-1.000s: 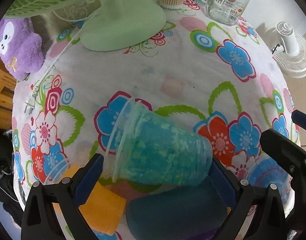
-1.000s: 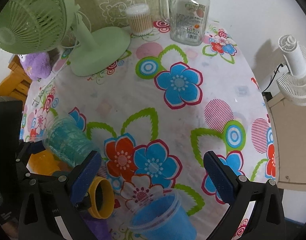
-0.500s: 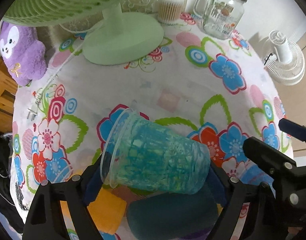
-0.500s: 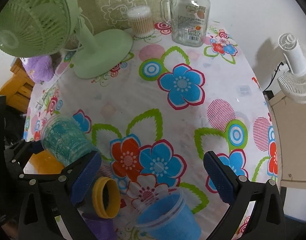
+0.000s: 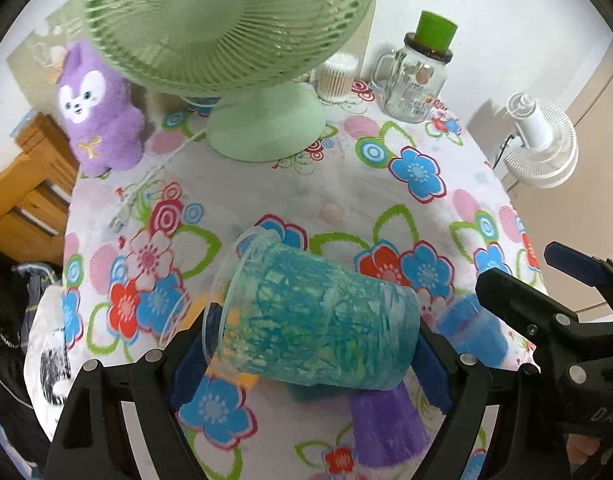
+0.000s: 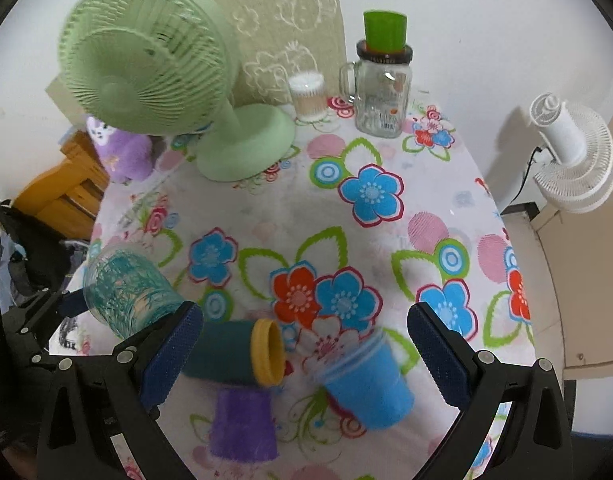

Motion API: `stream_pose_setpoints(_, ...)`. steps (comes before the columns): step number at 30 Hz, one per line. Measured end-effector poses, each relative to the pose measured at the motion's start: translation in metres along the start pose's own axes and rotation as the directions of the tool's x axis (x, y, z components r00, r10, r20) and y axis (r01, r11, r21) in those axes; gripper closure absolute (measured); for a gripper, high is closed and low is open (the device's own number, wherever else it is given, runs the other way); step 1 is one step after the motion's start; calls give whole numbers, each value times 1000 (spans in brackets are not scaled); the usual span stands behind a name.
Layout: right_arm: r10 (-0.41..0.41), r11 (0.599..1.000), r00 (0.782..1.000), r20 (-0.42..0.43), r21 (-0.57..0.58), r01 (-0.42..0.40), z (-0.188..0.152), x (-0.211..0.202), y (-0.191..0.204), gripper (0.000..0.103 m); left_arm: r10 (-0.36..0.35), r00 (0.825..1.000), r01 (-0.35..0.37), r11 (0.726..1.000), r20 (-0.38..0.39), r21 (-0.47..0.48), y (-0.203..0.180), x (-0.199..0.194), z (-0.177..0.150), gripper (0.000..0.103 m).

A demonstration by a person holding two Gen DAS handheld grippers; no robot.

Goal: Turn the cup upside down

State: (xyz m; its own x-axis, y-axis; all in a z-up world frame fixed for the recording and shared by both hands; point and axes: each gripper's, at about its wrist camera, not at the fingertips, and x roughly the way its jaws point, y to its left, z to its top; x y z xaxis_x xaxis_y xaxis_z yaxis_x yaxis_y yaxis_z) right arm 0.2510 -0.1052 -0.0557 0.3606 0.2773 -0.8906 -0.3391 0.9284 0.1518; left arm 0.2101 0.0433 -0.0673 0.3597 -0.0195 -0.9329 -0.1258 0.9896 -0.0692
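Observation:
My left gripper (image 5: 310,352) is shut on a clear plastic cup with teal scribbles (image 5: 310,328). The cup lies on its side between the blue pads, rim to the left, held above the flowered tablecloth (image 5: 346,184). In the right wrist view the same cup (image 6: 126,292) shows at the left, off the table, in the left gripper. My right gripper (image 6: 306,352) is open and empty above a blue cup (image 6: 366,384), a purple cup standing upside down (image 6: 242,424) and a dark teal cup with a yellow rim lying on its side (image 6: 234,354).
A green desk fan (image 5: 242,40) stands at the back, with a purple plush toy (image 5: 98,112), a glass jar mug with a green cup on top (image 6: 382,80) and a cotton swab box (image 6: 308,96). A white fan (image 6: 570,160) stands off the table's right edge.
My left gripper has closed on the scribbled cup and lifted it up off the table. Both cameras have risen, so the table looks farther away. The right gripper stays open.

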Motion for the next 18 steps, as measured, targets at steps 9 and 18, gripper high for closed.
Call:
stream_pose_setpoints(9,18,1000,1000,24,-20,-17,-47,-38,18,0,2,1000,-2,999,26,-36,1,-37,-55,20)
stream_pose_setpoints(18,89,985,993,-83,-142,-100,-87,-27,35,0,52,998,-59,979,-40,-197,7,-39,-127,20)
